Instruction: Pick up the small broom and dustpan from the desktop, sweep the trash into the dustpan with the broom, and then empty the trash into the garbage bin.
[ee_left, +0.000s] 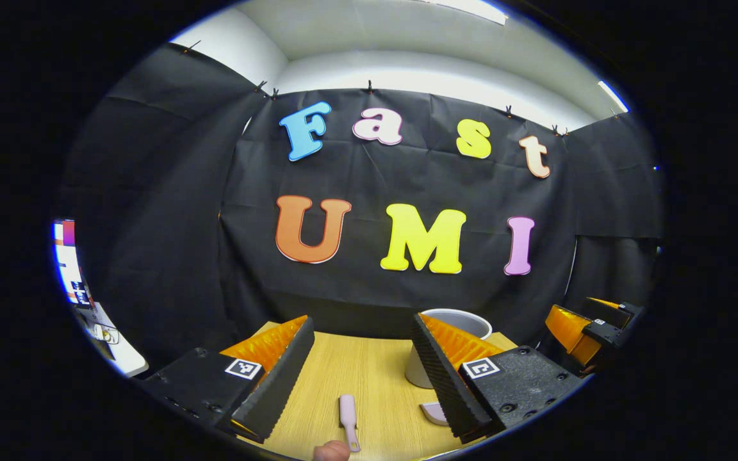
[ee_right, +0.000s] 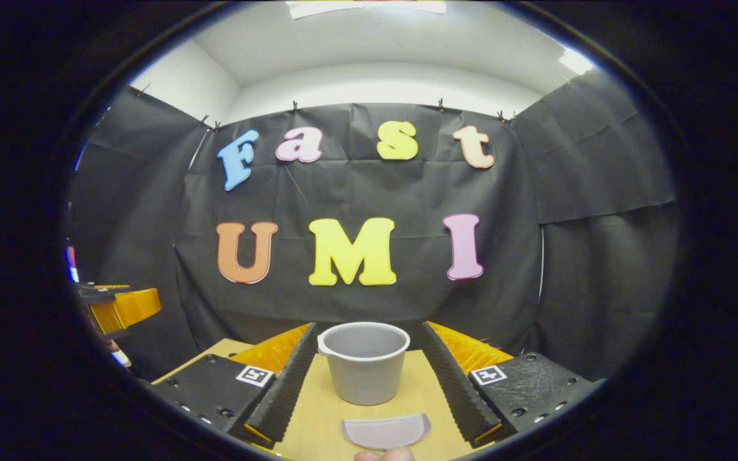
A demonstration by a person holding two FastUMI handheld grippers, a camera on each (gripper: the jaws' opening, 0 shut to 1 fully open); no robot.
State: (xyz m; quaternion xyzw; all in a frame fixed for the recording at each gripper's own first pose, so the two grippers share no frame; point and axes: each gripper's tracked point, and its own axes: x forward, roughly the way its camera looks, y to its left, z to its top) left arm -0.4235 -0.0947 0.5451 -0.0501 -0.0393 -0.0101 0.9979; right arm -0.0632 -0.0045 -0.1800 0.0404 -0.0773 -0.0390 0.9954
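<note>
In the left gripper view, a small pale pink broom handle (ee_left: 348, 417) lies on the wooden desktop (ee_left: 369, 378), below and between the fingers of my open left gripper (ee_left: 362, 323). A pale dustpan (ee_left: 434, 413) peeks out beside the right-hand finger, and the grey garbage bin (ee_left: 465, 318) stands behind that finger, half hidden. In the right gripper view, the bin (ee_right: 364, 365) stands upright straight ahead between the fingers of my open right gripper (ee_right: 368, 328). The dustpan (ee_right: 386, 430) lies flat just in front of the bin, near the bottom edge. Neither gripper holds anything.
The right gripper (ee_left: 590, 330) shows at the far right of the left gripper view, and the left gripper (ee_right: 116, 307) at the far left of the right gripper view. A person's fingertip (ee_left: 330, 451) shows at the bottom. Black cloth walls close in the desk's far side.
</note>
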